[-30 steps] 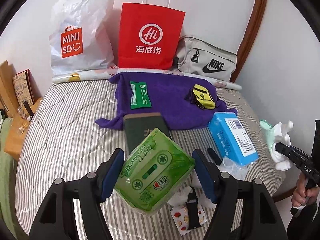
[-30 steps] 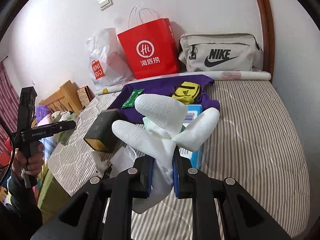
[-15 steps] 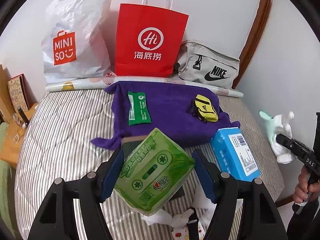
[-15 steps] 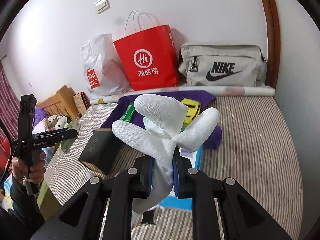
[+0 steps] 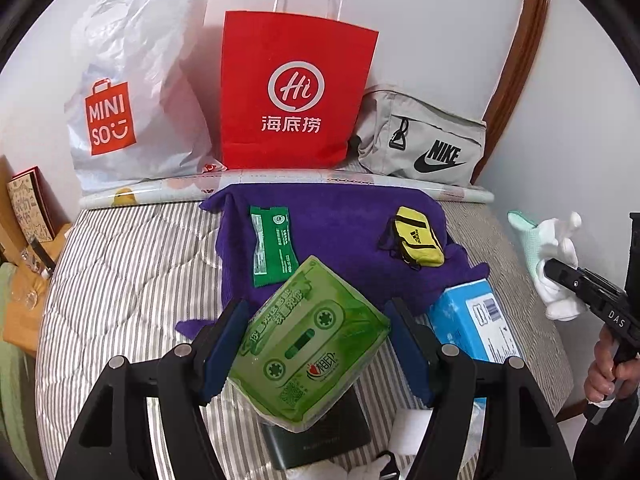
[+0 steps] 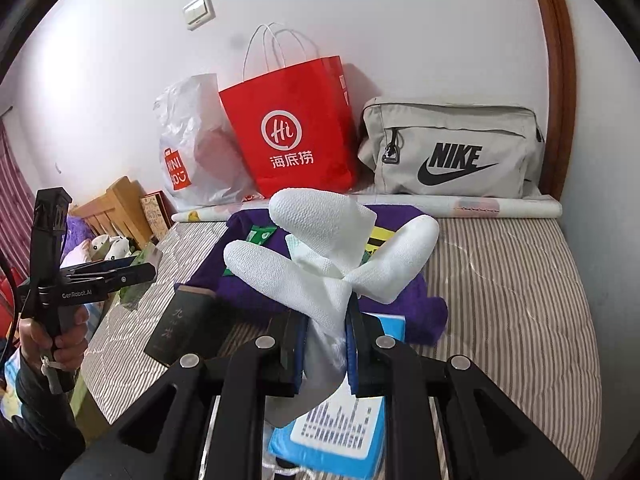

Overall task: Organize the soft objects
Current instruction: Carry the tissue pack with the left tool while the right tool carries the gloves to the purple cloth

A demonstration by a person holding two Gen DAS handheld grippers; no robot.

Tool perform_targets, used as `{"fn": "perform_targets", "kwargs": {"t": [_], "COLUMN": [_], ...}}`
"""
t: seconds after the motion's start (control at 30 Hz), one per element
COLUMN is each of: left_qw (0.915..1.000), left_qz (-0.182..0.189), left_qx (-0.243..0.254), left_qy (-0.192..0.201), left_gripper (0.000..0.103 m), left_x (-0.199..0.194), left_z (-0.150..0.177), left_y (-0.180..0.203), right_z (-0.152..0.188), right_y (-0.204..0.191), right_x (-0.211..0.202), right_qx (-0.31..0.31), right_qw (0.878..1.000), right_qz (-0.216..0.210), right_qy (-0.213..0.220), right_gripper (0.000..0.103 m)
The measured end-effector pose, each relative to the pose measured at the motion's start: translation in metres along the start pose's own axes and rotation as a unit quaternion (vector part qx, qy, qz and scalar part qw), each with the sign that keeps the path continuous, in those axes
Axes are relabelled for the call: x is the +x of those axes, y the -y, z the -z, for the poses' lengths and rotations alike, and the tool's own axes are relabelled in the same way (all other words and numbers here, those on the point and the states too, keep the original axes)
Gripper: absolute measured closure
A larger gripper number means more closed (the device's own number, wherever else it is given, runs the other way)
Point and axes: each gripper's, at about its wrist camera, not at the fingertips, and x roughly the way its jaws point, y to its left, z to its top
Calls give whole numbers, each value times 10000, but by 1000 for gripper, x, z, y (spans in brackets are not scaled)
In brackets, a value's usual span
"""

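My left gripper (image 5: pixel 316 344) is shut on a green tissue pack (image 5: pixel 308 344) and holds it above the striped bed, just short of the purple towel (image 5: pixel 340 220). On the towel lie a green wipes packet (image 5: pixel 272 252) and a small yellow pouch (image 5: pixel 418 242). My right gripper (image 6: pixel 326 344) is shut on a white glove (image 6: pixel 320 248), held above a blue box (image 6: pixel 340 436); the glove (image 5: pixel 556 248) also shows at the right edge of the left wrist view.
A white MINISO bag (image 5: pixel 132 92), a red paper bag (image 5: pixel 292 96) and a grey Nike bag (image 5: pixel 424 140) stand along the wall behind a rolled sheet (image 5: pixel 280 184). A dark book (image 6: pixel 180 328) and the blue box (image 5: pixel 476 324) lie on the bed.
Both grippers have moved forward toward the purple towel with their loads. The dark book has slipped under the left gripper. Grips have not changed.
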Motion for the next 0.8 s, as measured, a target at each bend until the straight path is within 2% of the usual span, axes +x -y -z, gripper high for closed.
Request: {"fn": "perform_targets", "kwargs": {"t": [0.5,0.8], "left_qw": [9998,9994], "left_qz": [-122,-157], "left_qx": [89,9], "left_qy": [-163,-313], "left_gripper": [34,34], "left_x": [41,71], "left_z": [-32,-48], "left_y": [0,-5], "right_z": [-20,-28], "right_y": [11,26], "right_x": [57,98], "right_qx": [90,152], "right_qw": [9997,9988], "right_qz": [-95,44], "right_qy": [-203,-471], "right_gripper": [86,86]}}
